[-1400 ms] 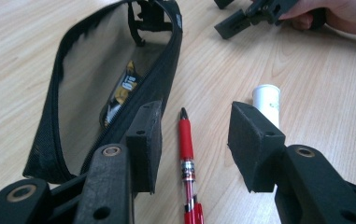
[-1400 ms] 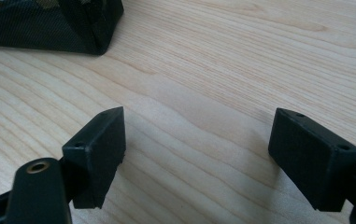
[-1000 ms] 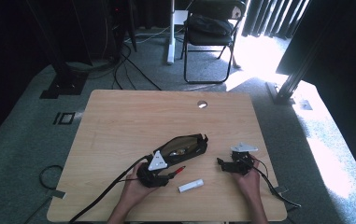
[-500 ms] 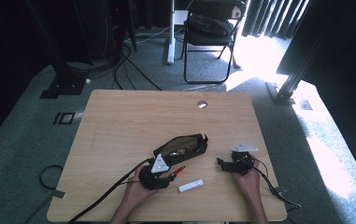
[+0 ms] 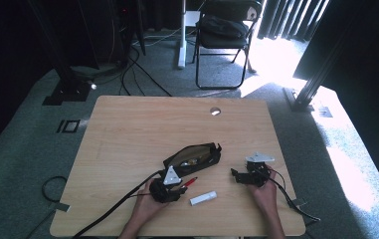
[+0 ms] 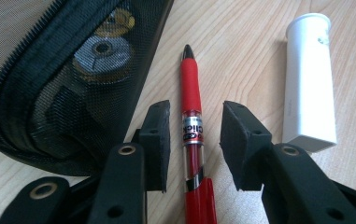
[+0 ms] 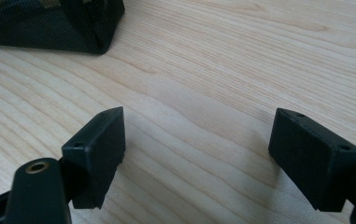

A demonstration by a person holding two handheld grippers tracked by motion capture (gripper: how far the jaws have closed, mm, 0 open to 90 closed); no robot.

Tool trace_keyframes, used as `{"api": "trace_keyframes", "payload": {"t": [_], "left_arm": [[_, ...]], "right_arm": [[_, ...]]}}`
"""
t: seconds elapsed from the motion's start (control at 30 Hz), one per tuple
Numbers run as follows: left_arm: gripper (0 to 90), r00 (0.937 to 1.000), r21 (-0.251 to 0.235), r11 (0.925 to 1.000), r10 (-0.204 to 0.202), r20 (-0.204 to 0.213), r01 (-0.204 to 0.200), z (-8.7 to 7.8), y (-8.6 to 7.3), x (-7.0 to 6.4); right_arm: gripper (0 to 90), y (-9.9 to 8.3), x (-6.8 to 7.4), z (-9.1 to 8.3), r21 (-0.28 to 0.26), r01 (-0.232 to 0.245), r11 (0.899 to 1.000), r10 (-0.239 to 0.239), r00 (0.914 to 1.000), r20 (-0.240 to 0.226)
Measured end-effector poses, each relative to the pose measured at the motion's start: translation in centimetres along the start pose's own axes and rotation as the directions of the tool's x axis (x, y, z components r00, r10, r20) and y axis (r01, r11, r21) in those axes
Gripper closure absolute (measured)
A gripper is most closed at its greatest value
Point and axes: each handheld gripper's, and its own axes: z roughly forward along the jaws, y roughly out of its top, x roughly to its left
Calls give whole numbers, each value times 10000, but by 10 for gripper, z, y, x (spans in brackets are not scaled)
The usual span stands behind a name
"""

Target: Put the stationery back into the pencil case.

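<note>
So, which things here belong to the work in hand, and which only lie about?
In the work:
- red pen, between the open left gripper jaws
- black mesh pouch beside it

Lying about:
- white tube
- folding chair
- right gripper, open over bare table

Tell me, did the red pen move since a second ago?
No. In the high view the pen lies in the same spot between the pouch and the white tube.
</note>
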Motion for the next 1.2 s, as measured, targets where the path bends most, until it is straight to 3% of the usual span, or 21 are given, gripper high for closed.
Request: {"api": "trace_keyframes", "payload": {"t": [0.33,0.8,1.2], "left_arm": [[664,10000,138,9999,-59,50,58,4,-2,2],[703,9998,308,9994,182,-44,-180,2,-2,-1],[790,10000,406,9992,22,29,-23,1,-2,2]], "right_arm": [[186,0,0,0,0,-1,10000,1,10000,-3],[185,0,0,0,0,10,10000,-10,10000,-10],[186,0,0,0,-2,17,10000,-17,10000,-7]]}}
